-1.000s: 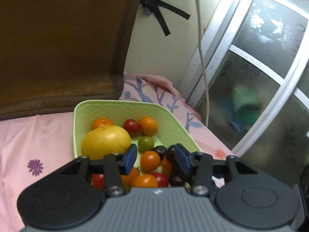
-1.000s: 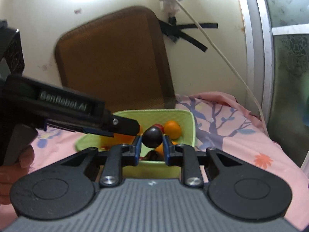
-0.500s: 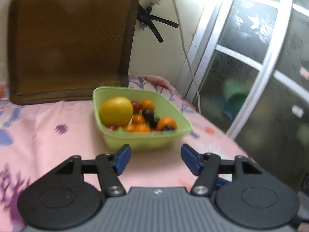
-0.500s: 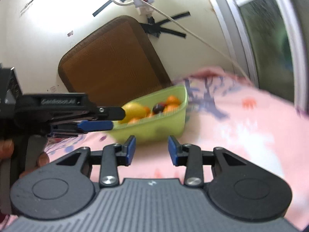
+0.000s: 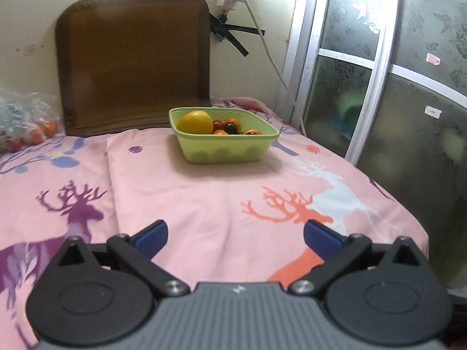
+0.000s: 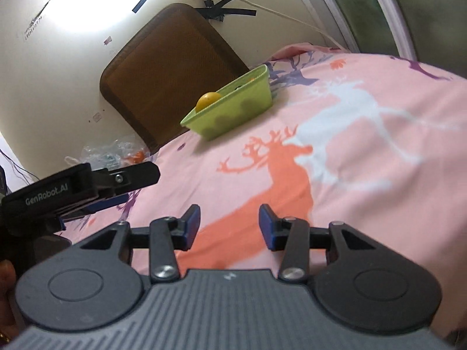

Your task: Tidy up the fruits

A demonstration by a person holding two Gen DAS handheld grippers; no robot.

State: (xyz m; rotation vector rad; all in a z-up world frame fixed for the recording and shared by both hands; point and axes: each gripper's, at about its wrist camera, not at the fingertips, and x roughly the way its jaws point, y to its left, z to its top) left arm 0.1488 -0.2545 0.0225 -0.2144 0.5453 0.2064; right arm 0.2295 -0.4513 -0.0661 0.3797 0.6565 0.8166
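Opening, both empty: left gripper (image 5: 235,237) jaws wide, right gripper (image 6: 229,224) jaws parting; fruit gathered in green basket (image 5: 227,150) at 12 o'clock, kept from rolling.

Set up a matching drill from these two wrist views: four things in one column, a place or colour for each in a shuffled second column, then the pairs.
1. green basket
2. large yellow fruit
3. brown cushion
4. plastic bag

A. leaning against the wall
B. at the cloth's far left edge
C. on the pink cloth, holding fruit
D. in the basket's left end

Pairs: 1-C, 2-D, 3-A, 4-B
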